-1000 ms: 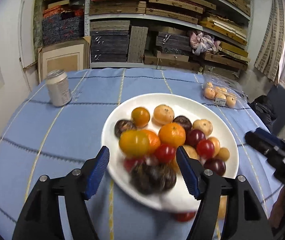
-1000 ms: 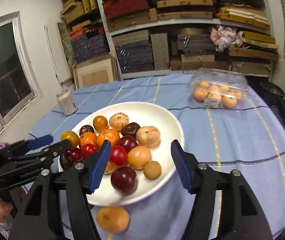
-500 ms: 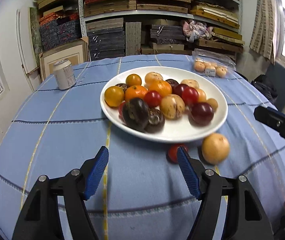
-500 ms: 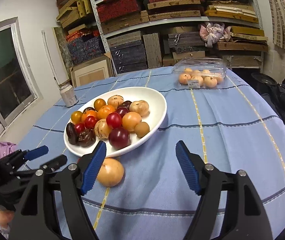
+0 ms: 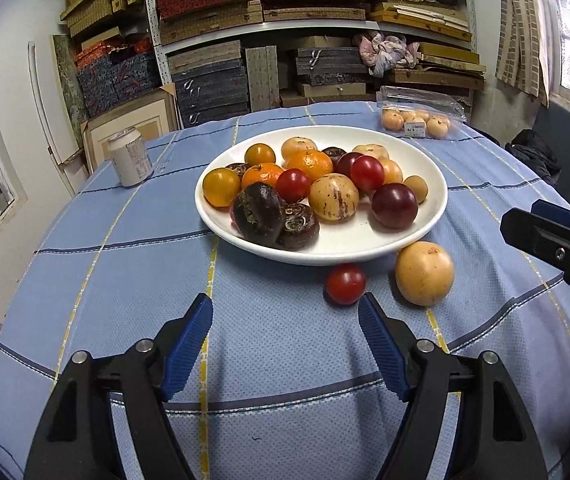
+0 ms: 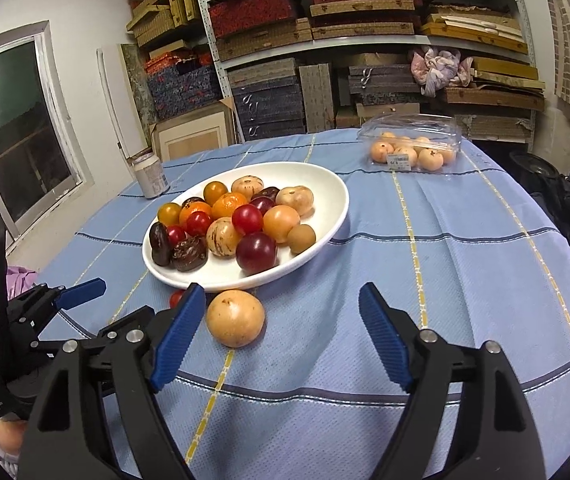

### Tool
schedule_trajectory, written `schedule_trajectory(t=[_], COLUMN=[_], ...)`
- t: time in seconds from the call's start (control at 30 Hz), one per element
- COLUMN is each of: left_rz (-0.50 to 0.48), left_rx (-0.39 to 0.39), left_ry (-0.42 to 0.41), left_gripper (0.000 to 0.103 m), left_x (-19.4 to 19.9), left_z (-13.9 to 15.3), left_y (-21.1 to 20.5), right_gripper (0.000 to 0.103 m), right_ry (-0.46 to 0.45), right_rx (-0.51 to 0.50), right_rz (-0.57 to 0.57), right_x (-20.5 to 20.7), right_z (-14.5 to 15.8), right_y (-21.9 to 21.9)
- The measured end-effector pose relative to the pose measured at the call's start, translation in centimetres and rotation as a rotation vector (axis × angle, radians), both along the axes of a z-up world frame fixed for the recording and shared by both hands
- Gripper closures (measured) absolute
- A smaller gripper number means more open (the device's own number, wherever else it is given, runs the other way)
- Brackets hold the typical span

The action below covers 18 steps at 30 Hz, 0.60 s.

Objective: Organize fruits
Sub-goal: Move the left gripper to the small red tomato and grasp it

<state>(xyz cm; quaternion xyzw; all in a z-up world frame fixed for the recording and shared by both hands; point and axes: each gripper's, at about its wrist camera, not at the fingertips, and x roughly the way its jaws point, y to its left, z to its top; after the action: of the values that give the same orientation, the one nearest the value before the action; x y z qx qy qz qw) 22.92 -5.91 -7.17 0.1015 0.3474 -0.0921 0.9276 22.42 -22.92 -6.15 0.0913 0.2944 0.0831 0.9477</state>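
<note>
A white plate (image 5: pixel 425 224) (image 6: pixel 325 236) piled with mixed fruit sits mid-table on the blue cloth. Two fruits lie off it at its near edge: a red tomato (image 5: pixel 345 283) (image 6: pixel 176 298) and a tan round fruit (image 5: pixel 424 273) (image 6: pixel 235 318). My left gripper (image 5: pixel 285 322) hovers short of the tomato, its jaws opening with nothing between them. My right gripper (image 6: pixel 283 312) also has its jaws opening and empty; the tan fruit lies just ahead, beside its left fingertip (image 6: pixel 189 304). Each gripper shows at the edge of the other's view.
A drink can (image 5: pixel 130 157) (image 6: pixel 150 176) stands at the far left of the table. A clear plastic box of small orange fruit (image 5: pixel 419 118) (image 6: pixel 411 148) sits at the far right. Stacked shelves stand behind. A dark chair with a bag (image 5: pixel 545 152) is right of the table.
Both grippers have pulled back from over the plate toward the near table edge and sunk lower. Their jaws have spread wider. The tomato and tan fruit now lie ahead of them.
</note>
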Motion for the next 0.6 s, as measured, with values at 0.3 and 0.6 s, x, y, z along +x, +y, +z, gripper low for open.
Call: schedule_trajectory(t=[0.3, 0.6], left_rz=[0.000, -0.023], left_rx=[0.011, -0.032], left_ry=[0.021, 0.105], left_gripper=[0.027, 0.026], left_x=[0.8, 3.6], left_z=[-0.8, -1.9], left_y=[-0.2, -0.8], right_gripper=[0.025, 0.022], right_ry=[0.032, 0.081], right_rx=[-0.046, -0.110], right_rz=[0.033, 0.053], right_x=[0.3, 1.3], right_z=[-0.8, -2.1], right_y=[1.2, 2.6])
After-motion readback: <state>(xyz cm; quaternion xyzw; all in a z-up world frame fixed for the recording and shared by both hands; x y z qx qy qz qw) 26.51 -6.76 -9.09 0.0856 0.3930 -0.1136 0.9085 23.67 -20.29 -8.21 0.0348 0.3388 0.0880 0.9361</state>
